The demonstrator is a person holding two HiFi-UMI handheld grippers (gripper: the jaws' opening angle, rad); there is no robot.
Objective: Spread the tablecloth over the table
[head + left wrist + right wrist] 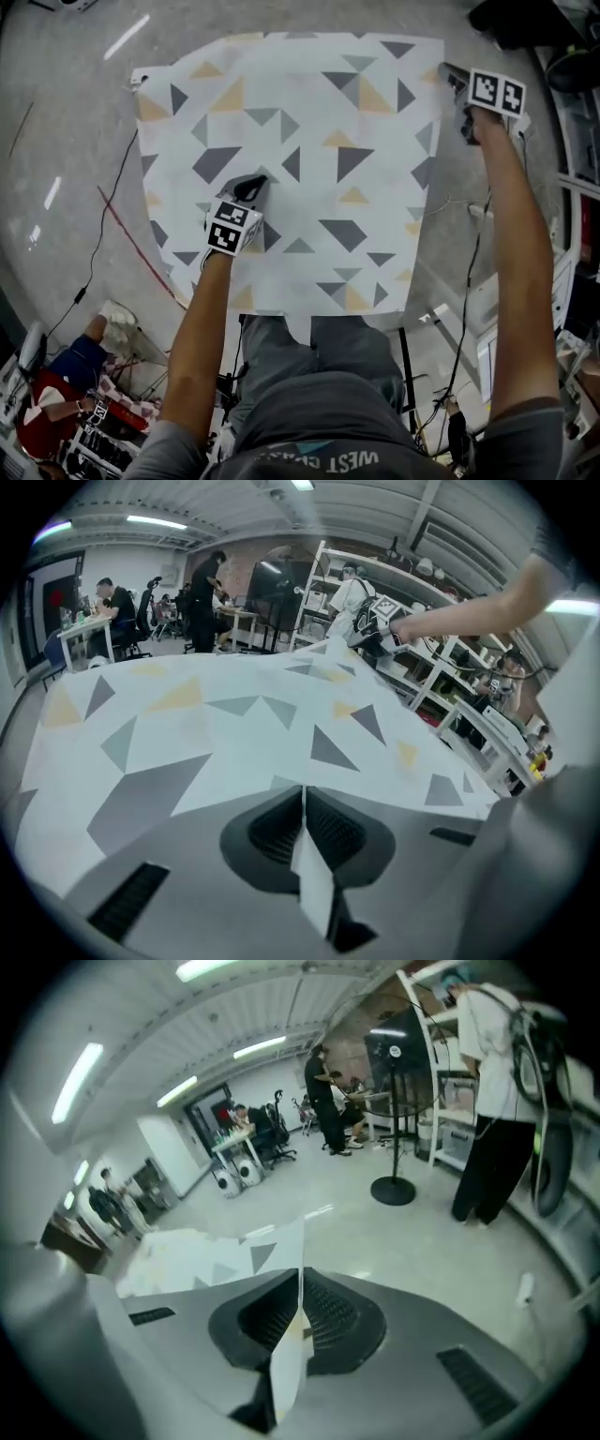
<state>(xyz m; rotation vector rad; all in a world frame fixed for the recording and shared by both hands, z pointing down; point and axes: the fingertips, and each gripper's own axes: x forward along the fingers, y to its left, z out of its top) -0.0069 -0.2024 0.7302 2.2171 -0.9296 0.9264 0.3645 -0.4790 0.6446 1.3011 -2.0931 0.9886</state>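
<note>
Left hand-held gripper (248, 189) pinches tablecloth (309, 103) mid-sheet — right hand-held gripper (457, 81), corner.

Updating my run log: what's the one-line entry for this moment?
tablecloth: mostly spread | left gripper: shut on tablecloth, pinching left-centre fold | right gripper: shut on tablecloth, far right corner

The glossy grey floor (56, 112) carries a red cable (139, 246) running beside a thin black one. In the left gripper view, people (204, 592) sit and stand far back in a workshop hall, with white shelving (427, 569) off to the right. In the right gripper view, a person in a white shirt (492, 1044) stands near a round-based black stand (394, 1188), under ceiling strip lights (75, 1082).
</note>
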